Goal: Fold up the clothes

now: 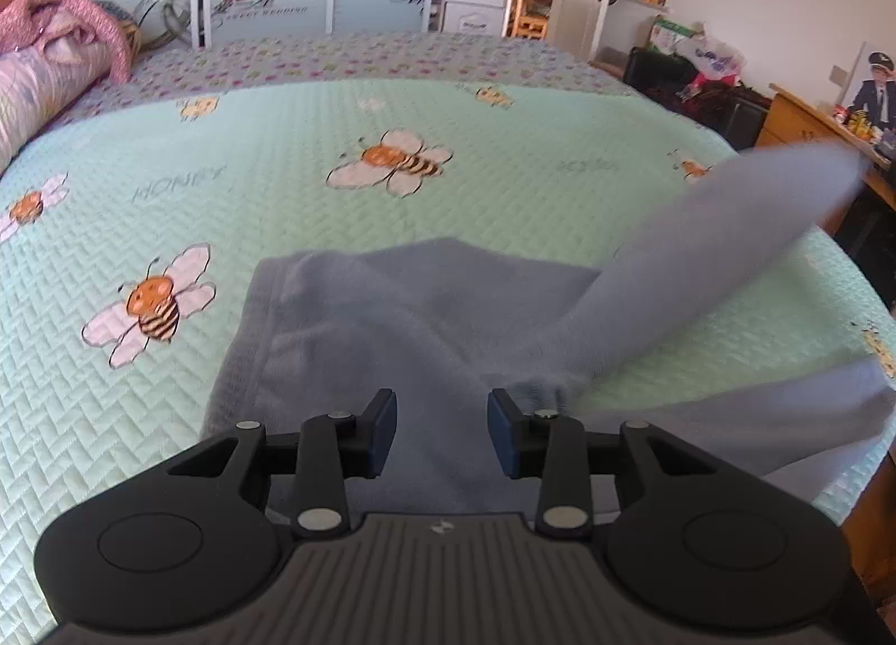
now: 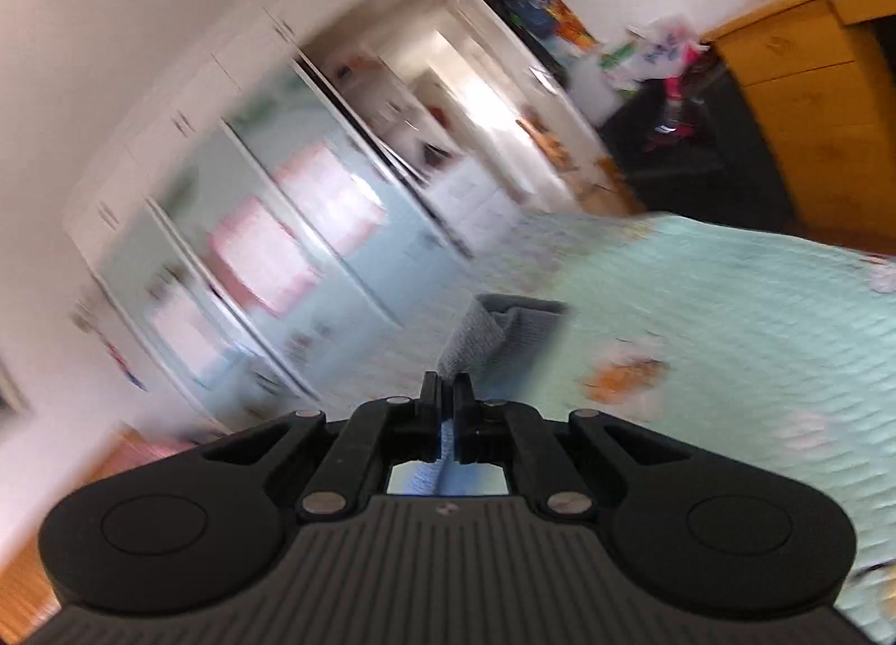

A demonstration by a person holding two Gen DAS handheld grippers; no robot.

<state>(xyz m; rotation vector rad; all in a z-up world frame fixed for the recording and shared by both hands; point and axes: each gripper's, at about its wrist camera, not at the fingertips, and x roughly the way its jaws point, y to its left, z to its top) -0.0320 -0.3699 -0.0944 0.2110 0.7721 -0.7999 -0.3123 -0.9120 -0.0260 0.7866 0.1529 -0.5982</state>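
While the left gripper [image 1: 442, 432] hangs low over the blue-grey garment [image 1: 392, 320] with its jaws spread and nothing between them, the right gripper [image 2: 447, 398] is pinched tight on a cuff of the same fabric and has that sleeve [image 1: 728, 242] lifted off the bee-print bedspread [image 1: 280, 186]. The rest of it lies bunched on the near part of the bed. My take: carry the sleeve across the body in one smooth arc, keep it taut, and let the left hand pin the body down so nothing drags along.
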